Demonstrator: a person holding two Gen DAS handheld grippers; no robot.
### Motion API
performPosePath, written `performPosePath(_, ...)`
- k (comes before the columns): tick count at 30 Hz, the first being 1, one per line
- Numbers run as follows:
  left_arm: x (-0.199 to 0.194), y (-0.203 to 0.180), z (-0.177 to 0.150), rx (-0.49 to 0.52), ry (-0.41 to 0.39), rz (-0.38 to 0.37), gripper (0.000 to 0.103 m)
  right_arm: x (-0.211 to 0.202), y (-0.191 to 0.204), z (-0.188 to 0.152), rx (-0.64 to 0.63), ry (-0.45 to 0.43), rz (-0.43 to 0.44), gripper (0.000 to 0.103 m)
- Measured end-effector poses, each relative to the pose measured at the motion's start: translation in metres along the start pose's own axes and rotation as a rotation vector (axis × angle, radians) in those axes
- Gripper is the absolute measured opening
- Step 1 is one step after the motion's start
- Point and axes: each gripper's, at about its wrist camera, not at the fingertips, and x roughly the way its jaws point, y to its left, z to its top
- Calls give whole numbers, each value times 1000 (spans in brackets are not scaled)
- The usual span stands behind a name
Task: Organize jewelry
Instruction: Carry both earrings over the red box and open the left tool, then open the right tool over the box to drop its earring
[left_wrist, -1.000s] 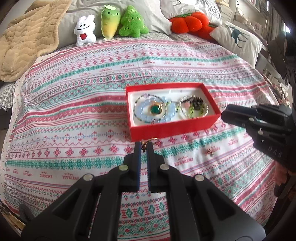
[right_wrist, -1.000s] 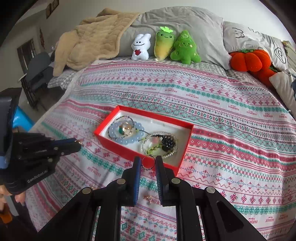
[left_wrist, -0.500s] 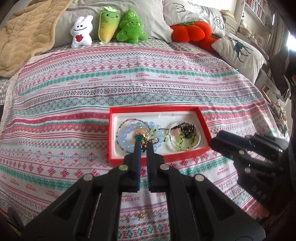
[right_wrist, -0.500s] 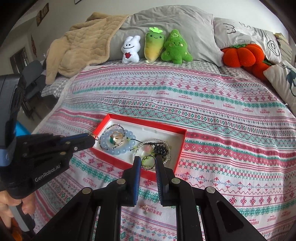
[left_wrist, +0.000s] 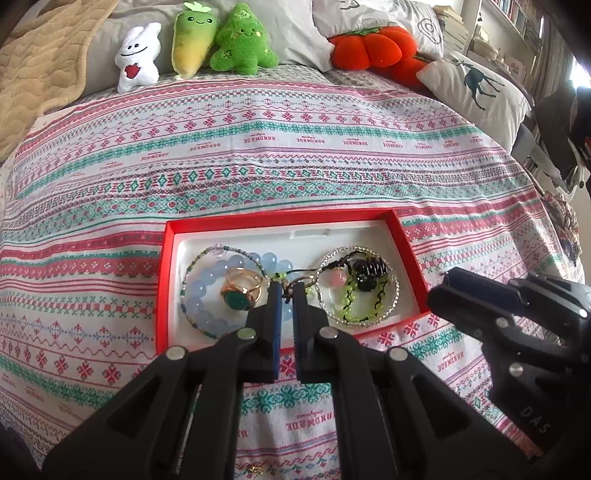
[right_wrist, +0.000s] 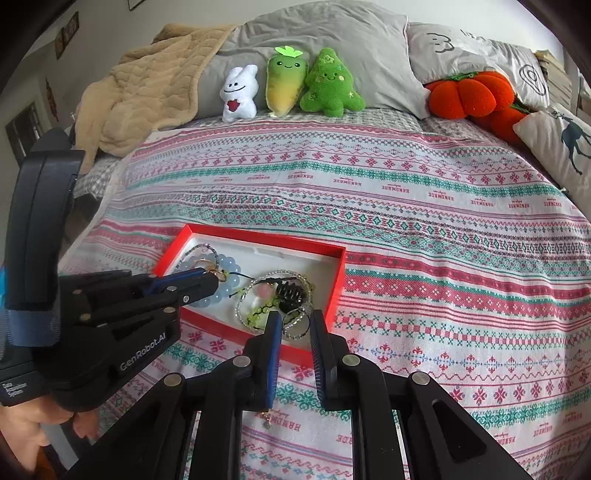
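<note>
Jewelry is seen gathered in a shallow red cardboard box with a white liner, which lies on a bedspread patterned in pink, teal and white bands. In the left half of the box a bracelet of pale blue round beads is laid, and a gold ring with a green stone rests inside its loop. In the right half a ring of small clear beads encloses a dark claw-shaped piece and a strand of yellow-green beads. The left gripper is held over the near middle of the box, its blue-padded fingers parted by a narrow gap; a thin gold loop is seen at the tips, but whether it is pinched cannot be told. In the right wrist view the same gripper reaches in from the left, with the loop at its tip over the blue bracelet. The right gripper is held at the near rim of the box with its fingers moderately apart and nothing gripped. A small gold trinket lies on the bedspread beneath it, outside the box. A white rabbit plush, a yellow-green radish plush and a green tree plush are lined up against grey pillows at the head of the bed.
</note>
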Motion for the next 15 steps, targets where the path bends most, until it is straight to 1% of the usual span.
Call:
performPosePath(4,5,1,1,-2,-9,5,7,-1,-5,-2,10,1,-8,16)
performPosePath(5,6,1,2,-6,-10,6,10,-1,-6,-2,13,3,-9,16)
performPosePath(7,6,0,2,-11,-5,-1,29,-2,-6,-4,17,5,-11,16)
performPosePath(8,5,0,2,-10,-7,2,33,-2,-7,-4,17,6,-13,16)
performPosePath(9,3,-1,1,-5,-8,11,39,-2,-7,-5,16,7,-15,16)
performPosePath(10,1,-2,1,0,-10,22,43,-3,-8,-5,16,6,-17,16)
performPosePath(14,-9,2,-2,-5,-4,45,53,-2,-7,-3,19,4,-25,16)
performPosePath(15,-12,4,-3,-9,2,61,58,-2,-7,-2,20,5,-25,16)
